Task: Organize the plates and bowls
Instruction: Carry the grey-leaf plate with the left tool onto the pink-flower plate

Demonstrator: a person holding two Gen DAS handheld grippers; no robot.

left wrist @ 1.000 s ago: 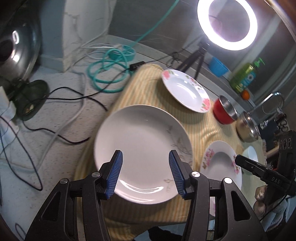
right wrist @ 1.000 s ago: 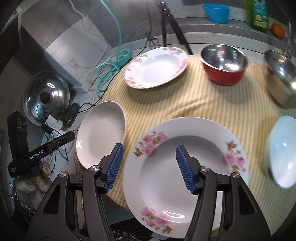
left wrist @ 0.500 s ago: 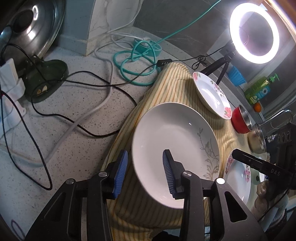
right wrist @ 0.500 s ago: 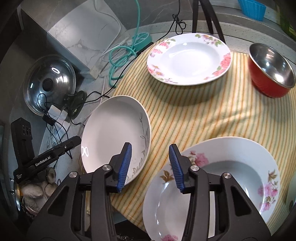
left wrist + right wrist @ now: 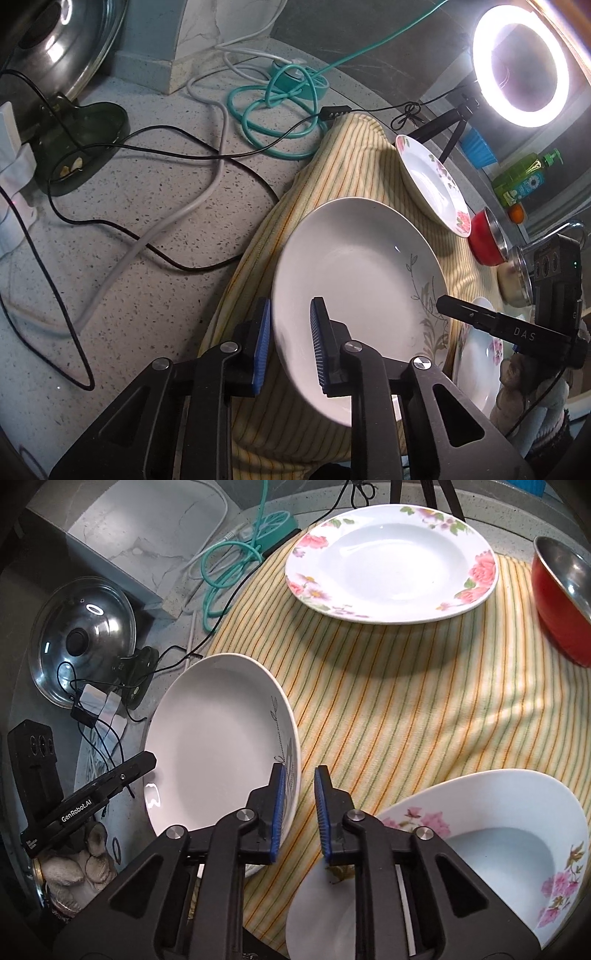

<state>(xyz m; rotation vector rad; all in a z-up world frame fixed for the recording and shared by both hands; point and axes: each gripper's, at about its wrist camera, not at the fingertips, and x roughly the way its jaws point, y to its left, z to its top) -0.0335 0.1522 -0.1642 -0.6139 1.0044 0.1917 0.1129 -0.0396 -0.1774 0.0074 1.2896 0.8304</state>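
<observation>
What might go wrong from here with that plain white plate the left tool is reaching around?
1. The left tool straddles only the rim of the white plate, which hangs past the edge of the striped cloth; a thin grip there may slip and drop it.
2. The right tool sits close between that plate and the near floral plate, so lifting either might knock the two together.

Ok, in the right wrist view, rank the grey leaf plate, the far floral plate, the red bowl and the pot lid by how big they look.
1. Far floral plate and leaf plate: look alike, and the leaf plate is nearer, so no ranking between them.
2. Pot lid.
3. Red bowl: cut off by the frame edge, so unsure.
</observation>
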